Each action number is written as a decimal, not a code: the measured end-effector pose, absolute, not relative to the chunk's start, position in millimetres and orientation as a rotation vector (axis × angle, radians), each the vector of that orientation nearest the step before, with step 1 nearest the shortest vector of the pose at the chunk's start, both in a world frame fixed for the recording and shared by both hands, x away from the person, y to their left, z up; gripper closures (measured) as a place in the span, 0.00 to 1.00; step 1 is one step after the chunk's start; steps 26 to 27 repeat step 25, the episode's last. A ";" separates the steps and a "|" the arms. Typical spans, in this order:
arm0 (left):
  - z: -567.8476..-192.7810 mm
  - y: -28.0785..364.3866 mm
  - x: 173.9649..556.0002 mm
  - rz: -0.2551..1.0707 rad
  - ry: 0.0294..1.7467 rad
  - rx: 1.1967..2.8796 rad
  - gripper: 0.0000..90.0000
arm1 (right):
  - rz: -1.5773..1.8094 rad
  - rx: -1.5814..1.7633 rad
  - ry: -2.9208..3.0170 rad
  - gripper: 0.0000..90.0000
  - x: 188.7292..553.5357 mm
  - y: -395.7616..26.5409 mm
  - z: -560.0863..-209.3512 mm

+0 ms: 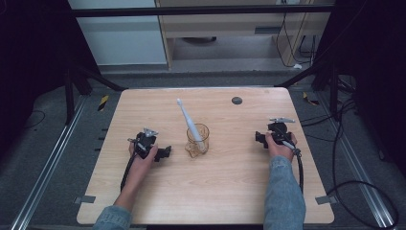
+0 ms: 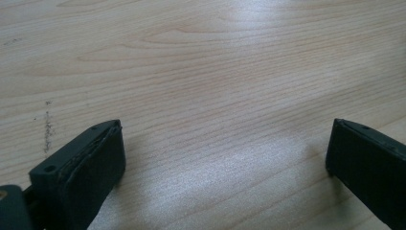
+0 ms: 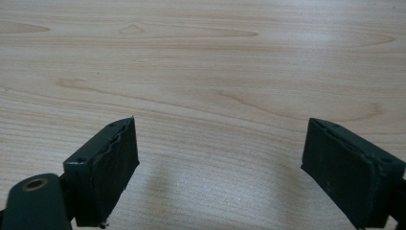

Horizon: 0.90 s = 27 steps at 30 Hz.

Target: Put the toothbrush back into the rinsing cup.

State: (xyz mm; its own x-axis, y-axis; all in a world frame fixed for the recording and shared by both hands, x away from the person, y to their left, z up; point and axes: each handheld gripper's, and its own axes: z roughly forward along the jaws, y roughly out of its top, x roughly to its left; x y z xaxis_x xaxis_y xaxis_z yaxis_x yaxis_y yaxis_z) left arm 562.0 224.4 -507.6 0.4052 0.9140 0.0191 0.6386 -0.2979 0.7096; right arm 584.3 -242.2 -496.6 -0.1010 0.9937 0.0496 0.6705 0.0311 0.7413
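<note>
A white toothbrush (image 1: 187, 120) leans head-up in an amber glass cup (image 1: 198, 141) at the middle of the wooden table (image 1: 225, 182). My left gripper (image 1: 163, 153) rests low on the table to the left of the cup, its jaws pointing toward it. In the left gripper view its jaws (image 2: 225, 143) stand wide apart with bare wood between them, so the gripper is open. My right gripper (image 1: 261, 139) sits to the right of the cup, pointing left. It is open too (image 3: 220, 139), with nothing between the jaws.
A small dark round disc (image 1: 236, 100) lies near the table's far edge. Black frame struts (image 1: 306, 74) slant down to the far corners. Cables (image 1: 364, 187) trail on the floor at the right.
</note>
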 end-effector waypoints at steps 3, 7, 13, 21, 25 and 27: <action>-507.7 224.3 562.1 0.571 1.317 2.041 0.00 | 0.838 1.688 1.817 0.12 584.8 -241.2 -500.9; -507.7 224.3 562.2 0.571 1.317 2.041 0.00 | 0.834 1.689 1.794 0.12 583.8 -242.2 -505.5; -507.7 224.2 562.3 0.571 1.317 2.041 0.00 | 0.822 1.705 1.761 0.14 582.3 -246.7 -509.3; -507.6 224.2 562.3 0.571 1.317 2.043 0.00 | 0.764 1.749 1.754 0.00 582.8 -243.6 -510.8; -507.7 224.2 562.4 0.571 1.317 2.041 0.00 | 0.761 1.750 1.751 0.00 582.6 -243.4 -510.8; -507.7 224.2 562.4 0.571 1.317 2.041 0.00 | 0.761 1.750 1.751 0.00 582.6 -243.4 -510.8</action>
